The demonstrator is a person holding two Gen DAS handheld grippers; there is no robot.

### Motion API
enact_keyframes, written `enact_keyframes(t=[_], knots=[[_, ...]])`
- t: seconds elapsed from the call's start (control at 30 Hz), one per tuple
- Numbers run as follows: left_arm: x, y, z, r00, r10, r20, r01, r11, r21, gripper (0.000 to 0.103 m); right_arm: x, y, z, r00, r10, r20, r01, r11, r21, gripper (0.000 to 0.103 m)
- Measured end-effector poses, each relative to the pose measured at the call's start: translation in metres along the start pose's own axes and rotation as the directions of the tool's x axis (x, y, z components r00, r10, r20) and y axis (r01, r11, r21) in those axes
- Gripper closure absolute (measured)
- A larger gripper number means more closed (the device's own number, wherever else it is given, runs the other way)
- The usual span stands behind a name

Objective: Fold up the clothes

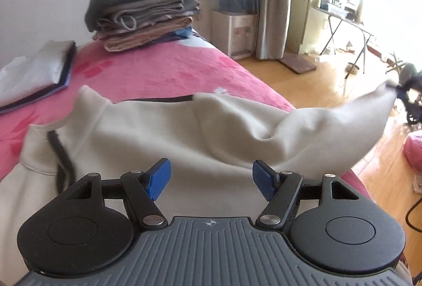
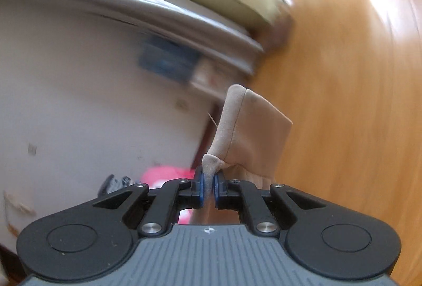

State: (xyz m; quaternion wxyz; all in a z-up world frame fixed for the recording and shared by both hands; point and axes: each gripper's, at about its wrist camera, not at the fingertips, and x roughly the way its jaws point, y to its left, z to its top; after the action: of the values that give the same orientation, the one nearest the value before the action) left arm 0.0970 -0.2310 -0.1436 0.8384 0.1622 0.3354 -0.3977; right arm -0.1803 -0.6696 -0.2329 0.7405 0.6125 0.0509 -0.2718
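1. The cream garment (image 1: pixel 163 138) lies across the pink bed (image 1: pixel 163 69), one end stretched towards three o'clock.
2. My right gripper (image 2: pixel 208 187) is pinched tight on that garment's hem.
3. My left gripper (image 1: pixel 209 180) hangs wide, empty, above the cloth.
4. I'd keep tension even and lay the end flat.
5. Folded stack (image 1: pixel 145 14) at eleven o'clock; I can read no writing anywhere.

the left wrist view looks forward and down, close over a cream fleece garment (image 1: pixel 163 133) on a pink floral bedspread (image 1: pixel 163 69), toward the window wall. the right wrist view, tilted and blurred, faces the white wall and wooden floor (image 2: pixel 343 101). both show the garment.
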Motion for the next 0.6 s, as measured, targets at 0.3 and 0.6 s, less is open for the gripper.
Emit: enact_keyframes(t=[0.3,0.6], knots=[[0.008,-0.015,-0.004,0.999,-0.04,0.001,0.04,0.999,0.012,0.034,-0.04,-0.073,-0.049,0.909,-0.326,-0.259,0.367,0.922,0.128,0.088],[0.025,-0.026,-0.01,0.998,-0.054,-0.023,0.055,0.998,0.024,0.034,-0.039,0.124,-0.081,0.954,-0.26,-0.151,0.112,0.774,-0.623,0.081]])
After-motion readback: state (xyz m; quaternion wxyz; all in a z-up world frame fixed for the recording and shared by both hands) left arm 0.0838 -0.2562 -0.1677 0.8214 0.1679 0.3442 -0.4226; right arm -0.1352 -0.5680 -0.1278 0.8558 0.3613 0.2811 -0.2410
